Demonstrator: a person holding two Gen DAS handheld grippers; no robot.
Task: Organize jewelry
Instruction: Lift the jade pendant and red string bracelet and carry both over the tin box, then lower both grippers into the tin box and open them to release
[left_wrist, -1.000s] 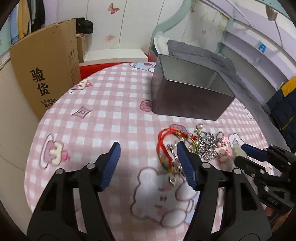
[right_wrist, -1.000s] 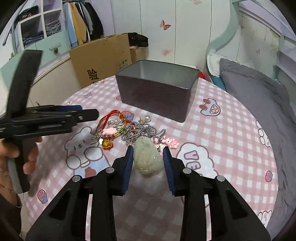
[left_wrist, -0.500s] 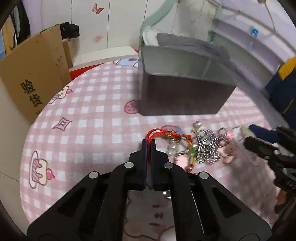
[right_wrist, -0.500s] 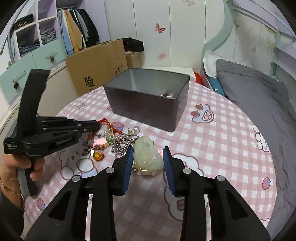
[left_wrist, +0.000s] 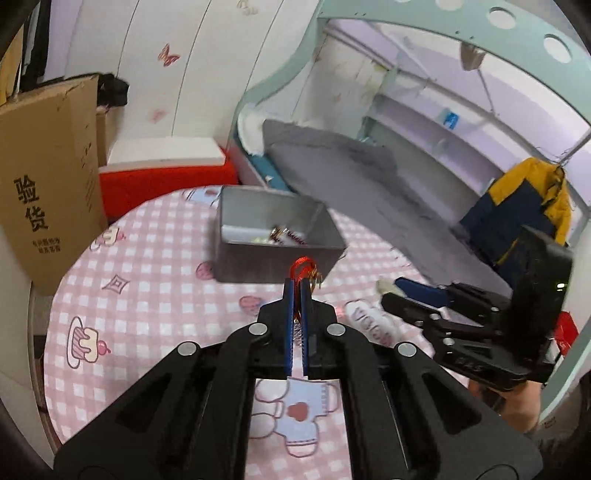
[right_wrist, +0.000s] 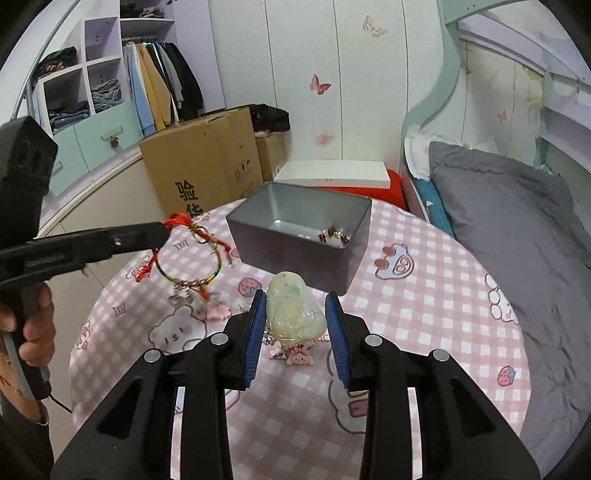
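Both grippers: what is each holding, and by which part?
Left gripper pinches the bracelets by their red cords at the top. Right gripper clamps the jade pendant across its sides.

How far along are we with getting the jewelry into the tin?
Done: at least one red beaded piece already lies in the metal tin. In hand: the left gripper is shut on the red cord bracelet, lifted off the table; the right gripper holds the jade pendant. Left: both must go in, plus the silver chains and pink charm on the tablecloth.
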